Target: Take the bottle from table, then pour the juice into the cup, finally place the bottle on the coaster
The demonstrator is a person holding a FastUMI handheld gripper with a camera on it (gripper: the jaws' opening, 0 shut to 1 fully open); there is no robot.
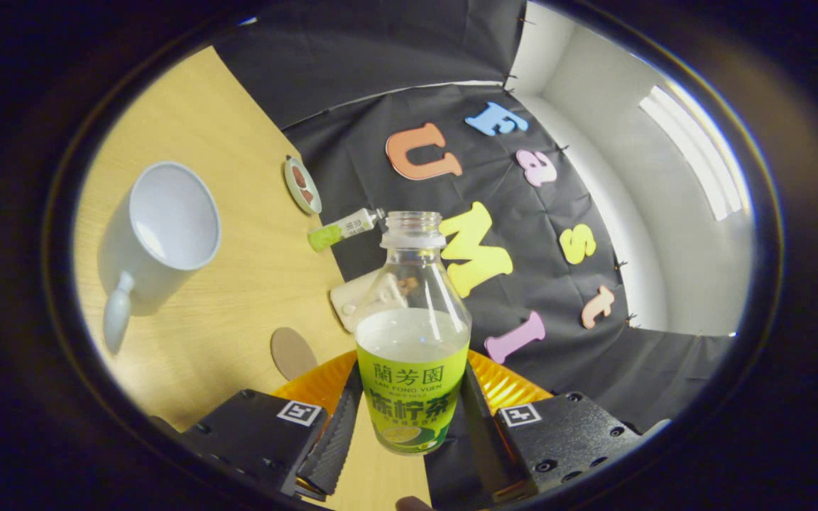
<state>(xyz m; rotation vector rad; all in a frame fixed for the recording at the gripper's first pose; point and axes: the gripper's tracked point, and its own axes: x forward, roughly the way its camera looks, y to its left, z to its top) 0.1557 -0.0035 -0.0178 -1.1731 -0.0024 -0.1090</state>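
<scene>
A clear uncapped bottle (412, 333) with a green label and pale juice stands between my fingers, and my gripper (409, 419) is shut on its labelled lower body. The view is rolled, so the wooden table (238, 284) tilts up beside the bottle. A white cup (160, 234) with a handle sits on the table, beyond and well off to the side of the bottle, with its empty inside facing me. A small round brown coaster (292, 353) lies on the table close to the fingers, between the cup and the bottle.
An orange plate (508, 387) lies just behind the fingers. A second small bottle (344, 228) lies on its side near the table's far edge, next to a small dish (302, 185) with food. A white object (356, 298) sits behind the held bottle.
</scene>
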